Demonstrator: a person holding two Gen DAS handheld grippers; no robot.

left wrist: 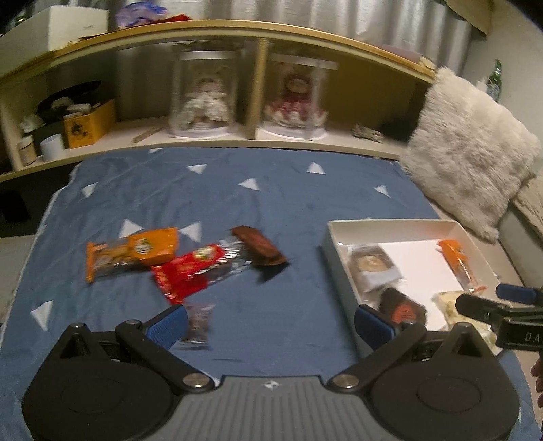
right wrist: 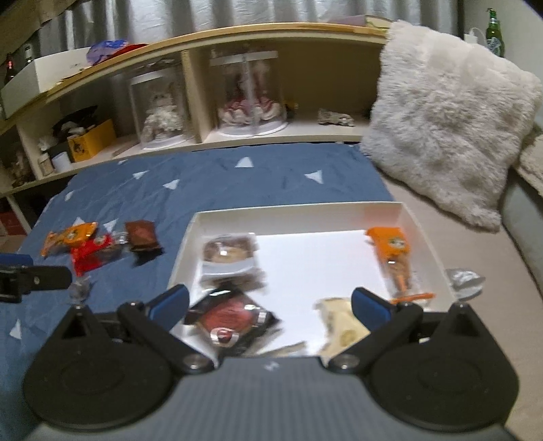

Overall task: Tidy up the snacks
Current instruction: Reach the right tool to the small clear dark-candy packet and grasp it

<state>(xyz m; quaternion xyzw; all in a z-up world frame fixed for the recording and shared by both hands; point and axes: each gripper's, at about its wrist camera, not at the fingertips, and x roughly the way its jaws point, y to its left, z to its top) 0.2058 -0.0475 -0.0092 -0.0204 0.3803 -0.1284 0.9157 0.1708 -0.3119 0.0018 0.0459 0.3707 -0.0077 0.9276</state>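
The left tool (left wrist: 271,320) is hovering over the blue triangle-patterned bedspread (left wrist: 237,190), its blue-padded fingers spread wide and gripping nothing. Ahead of it, a cluster of loose snacks is lying on the bedspread: an orange snack packet (left wrist: 130,252), a red snack packet (left wrist: 190,271) overlapping its lower right edge, and a brown wrapped bar (left wrist: 259,246) just beside the red one. A small dark clear-wrapped snack (left wrist: 198,324) is lying nearer, just beside the left tool's left finger, too blurred to identify further. The right tool (right wrist: 269,305) is hanging over the near edge of the white box (right wrist: 305,208), also released, with nothing between its fingers. Inside the box, a clear-wrapped brown cake (right wrist: 230,259) is sitting toward the left side, a dark packet with a red label (right wrist: 229,319) is lying near the front left corner, a pale wrapped pastry (right wrist: 339,325) is resting at the front beside the right tool's right finger, and an orange packet of sticks (right wrist: 393,257) is lying along the right wall. A crumpled silver wrapper (right wrist: 463,280) is sitting outside the box to its right. A fluffy white pillow (right wrist: 448,115) is leaning behind the box, against the headboard shelf (right wrist: 237,32).
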